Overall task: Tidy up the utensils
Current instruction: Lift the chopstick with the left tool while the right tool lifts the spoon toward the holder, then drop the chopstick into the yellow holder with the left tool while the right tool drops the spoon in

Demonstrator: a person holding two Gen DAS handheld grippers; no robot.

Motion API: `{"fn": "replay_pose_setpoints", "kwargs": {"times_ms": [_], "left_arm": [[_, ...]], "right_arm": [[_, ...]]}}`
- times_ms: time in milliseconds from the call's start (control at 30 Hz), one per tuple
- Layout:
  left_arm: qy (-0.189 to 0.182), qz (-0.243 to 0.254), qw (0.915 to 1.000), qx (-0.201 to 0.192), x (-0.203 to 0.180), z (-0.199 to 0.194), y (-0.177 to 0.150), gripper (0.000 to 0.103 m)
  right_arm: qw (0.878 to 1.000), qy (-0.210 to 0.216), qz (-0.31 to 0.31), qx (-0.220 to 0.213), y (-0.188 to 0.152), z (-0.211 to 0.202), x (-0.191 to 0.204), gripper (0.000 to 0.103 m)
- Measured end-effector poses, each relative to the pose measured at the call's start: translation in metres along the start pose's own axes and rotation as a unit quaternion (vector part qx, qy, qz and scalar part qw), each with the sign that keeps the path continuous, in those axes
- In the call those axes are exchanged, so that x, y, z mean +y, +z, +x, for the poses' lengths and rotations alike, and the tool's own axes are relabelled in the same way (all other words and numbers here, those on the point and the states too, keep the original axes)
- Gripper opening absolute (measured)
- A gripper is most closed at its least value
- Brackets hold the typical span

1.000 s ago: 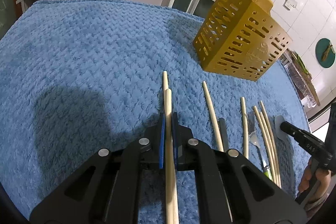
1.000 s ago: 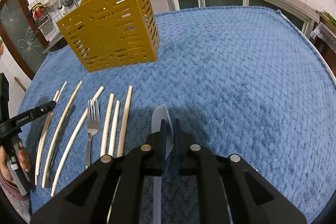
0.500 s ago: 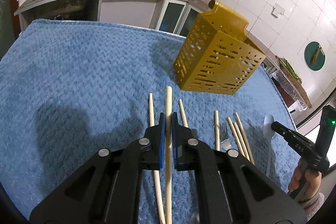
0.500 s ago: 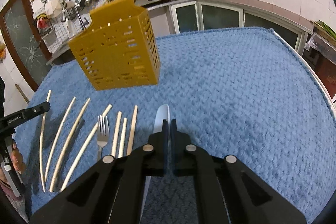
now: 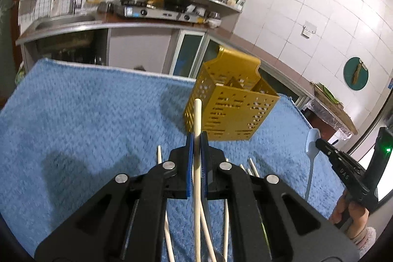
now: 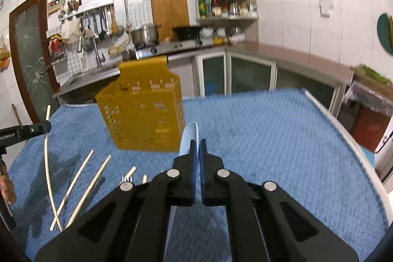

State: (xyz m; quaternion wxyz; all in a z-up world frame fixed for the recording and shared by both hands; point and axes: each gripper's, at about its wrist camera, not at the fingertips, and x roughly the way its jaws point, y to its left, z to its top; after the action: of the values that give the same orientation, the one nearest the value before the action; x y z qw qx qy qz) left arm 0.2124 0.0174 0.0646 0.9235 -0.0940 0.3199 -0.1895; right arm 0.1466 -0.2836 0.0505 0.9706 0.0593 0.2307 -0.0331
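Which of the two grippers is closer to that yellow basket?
Hard to call; the left seems slightly nearer. The left gripper, holding a chopstick, and the right gripper, holding a spoon, both hover short of the basket, clear of it.

Black gripper [image 5: 196, 139] bodies, blue pads, silver screws

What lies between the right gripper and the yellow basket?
Only bare blue towel. In the right wrist view, the right gripper holds a spoon whose bowl reaches toward the basket; nothing else intervenes.
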Motion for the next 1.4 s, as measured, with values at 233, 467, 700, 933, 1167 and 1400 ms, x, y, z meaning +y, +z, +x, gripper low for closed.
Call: {"fn": "replay_pose_setpoints", "kwargs": {"times_ms": [233,467,700,933,1167,1400], "left_arm": [[-0.007,0.007,0.9999,-0.012,-0.004,-0.005,0.002,0.004],[-0.011,0.008,0.9998,-0.011,-0.005,-0.008,0.002,0.004],[-0.018,0.009,0.9996,-0.017,-0.006,-0.015,0.007,0.004],[-0.023,0.019,0.9993,-0.023,-0.012,-0.019,0.011,0.004],[-0.027,0.044,0.9975,-0.048,-0.025,-0.031,0.024,0.004],[-0.034,0.050,0.9952,-0.077,-0.030,-0.040,0.053,0.004]], "right_arm": [[1.000,-0.008,-0.004,-0.026,-0.001,-0.006,-0.003,0.003],[1.000,-0.004,-0.013,-0.028,-0.003,-0.012,0.003,0.003],[0.999,0.004,-0.010,-0.031,0.002,-0.023,0.005,0.003],[0.999,0.000,-0.010,-0.046,0.007,-0.026,0.009,0.003],[0.997,-0.004,-0.012,-0.070,0.025,-0.017,0.012,0.003],[0.994,-0.009,-0.020,-0.108,0.047,-0.011,0.018,0.003]]}}
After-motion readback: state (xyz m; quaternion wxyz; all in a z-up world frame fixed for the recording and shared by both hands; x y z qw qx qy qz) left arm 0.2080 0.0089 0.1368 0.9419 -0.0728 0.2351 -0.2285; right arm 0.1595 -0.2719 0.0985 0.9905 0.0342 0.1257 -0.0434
